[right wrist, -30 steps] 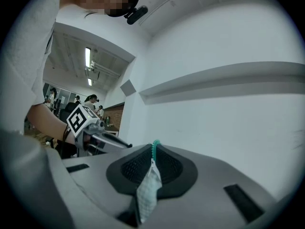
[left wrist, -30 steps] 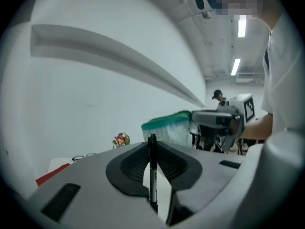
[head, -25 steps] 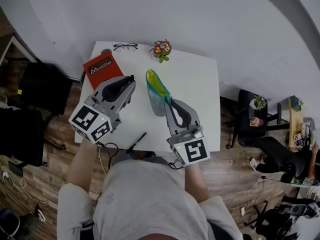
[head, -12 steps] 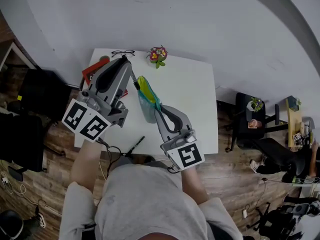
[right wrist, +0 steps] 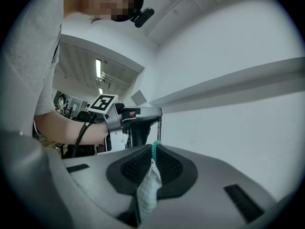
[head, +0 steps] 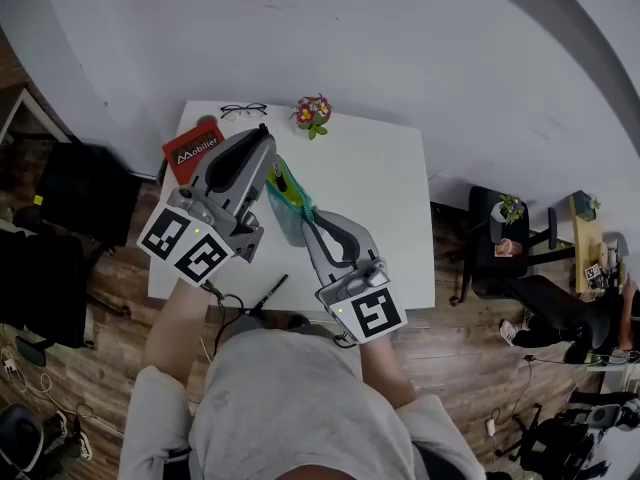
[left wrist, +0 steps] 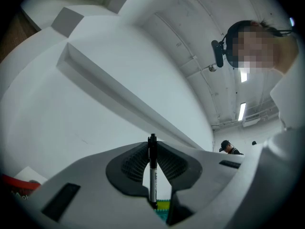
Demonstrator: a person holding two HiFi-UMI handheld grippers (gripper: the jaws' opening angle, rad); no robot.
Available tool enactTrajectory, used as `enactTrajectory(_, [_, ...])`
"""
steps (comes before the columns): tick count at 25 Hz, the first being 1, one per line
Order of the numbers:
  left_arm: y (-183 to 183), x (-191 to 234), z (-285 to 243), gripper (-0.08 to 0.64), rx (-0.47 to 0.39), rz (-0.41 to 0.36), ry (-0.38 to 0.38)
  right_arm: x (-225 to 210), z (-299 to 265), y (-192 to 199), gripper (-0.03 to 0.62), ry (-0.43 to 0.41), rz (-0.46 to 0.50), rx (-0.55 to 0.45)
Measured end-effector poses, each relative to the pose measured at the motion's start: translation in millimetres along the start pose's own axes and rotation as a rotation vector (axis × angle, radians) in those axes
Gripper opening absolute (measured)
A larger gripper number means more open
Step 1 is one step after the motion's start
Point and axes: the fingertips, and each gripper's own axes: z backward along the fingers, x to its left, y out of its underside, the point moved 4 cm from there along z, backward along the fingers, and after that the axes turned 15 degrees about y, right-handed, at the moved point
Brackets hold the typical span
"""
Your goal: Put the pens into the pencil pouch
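Note:
A black pen [left wrist: 152, 171] stands upright between the pads of my left gripper [left wrist: 152, 149], which is shut on it. In the head view this pen [head: 279, 177] hangs at the open mouth of the green and yellow pencil pouch [head: 287, 206], with my left gripper [head: 270, 163] just above. My right gripper [head: 306, 219] is shut on the pouch's teal zipper edge [right wrist: 149, 182] and holds the pouch off the white table [head: 385, 203]. The right gripper view shows my left gripper [right wrist: 141, 119] close ahead. A second black pen [head: 270, 290] lies at the table's near edge.
A red book [head: 193, 146] lies at the table's far left, with spectacles [head: 245, 110] and a small flower pot [head: 312, 111] along the far edge. Cables hang off the near edge by the second pen. Chairs and wooden floor surround the table.
My left gripper rose and tilted up, bringing its pen to the pouch's mouth. My right gripper shifted left and up with the pouch.

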Motion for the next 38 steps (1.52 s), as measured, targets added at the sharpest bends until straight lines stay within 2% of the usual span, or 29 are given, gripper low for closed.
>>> enactTrajectory(4, [8.4, 1.4, -0.3, 0.074, 0.024, 0.018, -0.002, -1.5, -2.7, -5.4, 0.048, 0.003, -0.005, -0.014])
enactTrajectory(6, [11.2, -0.8, -1.4, 0.076, 0.048, 0.018, 0.023, -2.4, -2.7, -5.3, 0.048, 0.007, -0.004, -0.003])
enactTrajectory(8, [12.3, -3.4, -2.6, 0.143, 0.067, 0.018, 0.050, -3.1, -3.4, -5.6, 0.048, 0.009, -0.007, -0.006])
enactTrajectory(10, [11.7, -4.2, -2.9, 0.155, 0.078, 0.012, 0.060, -3.6, -4.1, -5.1, 0.048, 0.007, -0.006, -0.007])
enactTrajectory(12, [10.3, -3.6, -1.4, 0.155, 0.085, 0.003, 0.051, -4.1, -3.3, -2.1, 0.048, 0.005, 0.002, 0.026])
enactTrajectory(15, [8.9, -1.6, 5.4, 0.153, 0.103, -0.024, 0.013, -4.8, -2.7, -2.8, 0.048, 0.007, -0.009, 0.005])
enactTrajectory(17, [9.3, -0.5, 11.5, 0.129, 0.129, -0.053, -0.020, -7.4, -0.7, 2.7, 0.048, 0.013, -0.003, 0.049])
enactTrajectory(18, [10.1, -0.4, 14.9, 0.094, 0.145, -0.068, -0.037, -8.6, -0.2, 4.2, 0.048, 0.015, -0.002, 0.059])
enactTrajectory(19, [11.4, -0.7, 18.8, 0.059, 0.163, -0.080, -0.051, -9.6, -0.3, 4.0, 0.048, 0.017, -0.006, 0.050])
enactTrajectory(22, [20.0, -3.1, 32.1, 0.035, 0.216, -0.091, -0.083, -11.6, 0.9, 4.1, 0.048, 0.016, -0.011, 0.028])
enactTrajectory(31, [75.4, -15.5, 79.0, 0.026, 0.349, 0.014, -0.191, -17.5, 12.6, 16.3, 0.048, 0.002, -0.024, 0.061])
enactTrajectory(34, [106.4, -22.7, 88.5, 0.028, 0.443, 0.055, -0.204, -21.3, 18.1, 22.0, 0.048, -0.004, -0.030, 0.072])
enactTrajectory(38, [155.2, -36.0, 98.5, 0.029, 0.615, 0.102, -0.202, -26.7, 28.1, 29.4, 0.048, -0.008, -0.037, 0.086])
